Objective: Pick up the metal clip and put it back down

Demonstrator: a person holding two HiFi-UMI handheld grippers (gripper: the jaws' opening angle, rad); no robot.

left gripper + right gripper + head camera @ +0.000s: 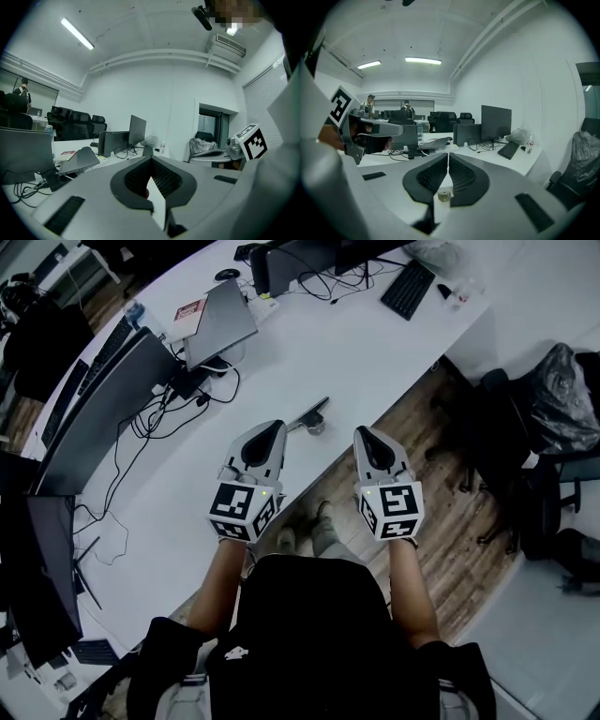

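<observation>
Clip: lies on desk near its edge, just ahead of both grippers, untouched.
Left gripper: jaws closed, empty.
Right gripper: jaws closed, empty.
Surroundings: laptop, cables, keyboard, all well apart from the clip.

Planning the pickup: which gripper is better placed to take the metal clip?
Probably left: the left gripper sits nearer the metal clip than the right gripper does; both are shut.

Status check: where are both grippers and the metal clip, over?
Left gripper shut, empty. Right gripper shut, empty. Metal clip lying on the table near its edge, untouched. Nothing between grippers and clip.
</observation>
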